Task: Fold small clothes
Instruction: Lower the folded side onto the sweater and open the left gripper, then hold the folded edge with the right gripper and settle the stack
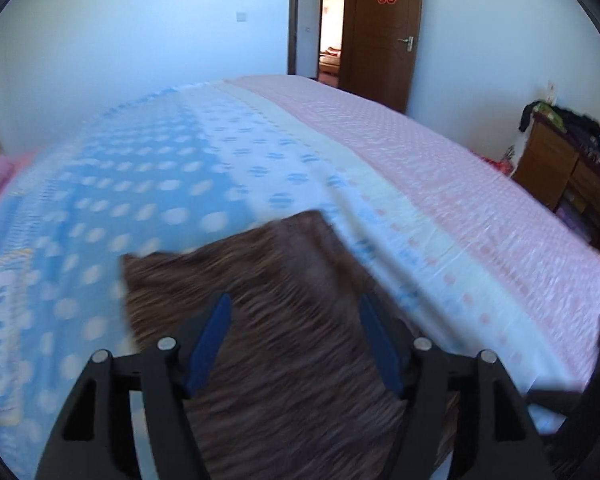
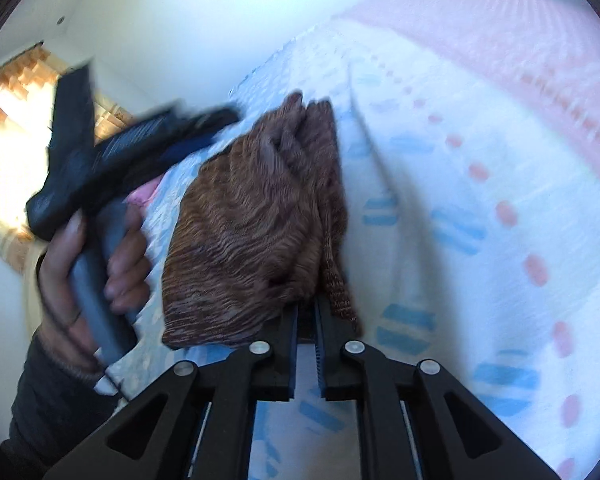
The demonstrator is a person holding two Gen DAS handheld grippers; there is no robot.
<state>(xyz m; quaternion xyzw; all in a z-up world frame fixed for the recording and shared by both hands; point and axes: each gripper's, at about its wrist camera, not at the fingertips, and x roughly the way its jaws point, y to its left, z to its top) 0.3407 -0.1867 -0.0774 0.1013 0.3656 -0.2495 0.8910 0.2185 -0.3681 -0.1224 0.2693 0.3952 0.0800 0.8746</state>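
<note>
Brown knit lies folded on the bed, on the blue-and-pink dotted cover. Left gripper hangs just over it, jaws spread wide, nothing pinched. Right gripper sits at the knit's near edge, jaws parted a little with no cloth between them; a hand grips the left gripper's handle.

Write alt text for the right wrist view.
A folded brown knit garment lies on a dotted bedspread, its near edge at the tips of the right tool, whose jaws stand slightly apart. At left, a hand holds the left tool above the bed.
</note>
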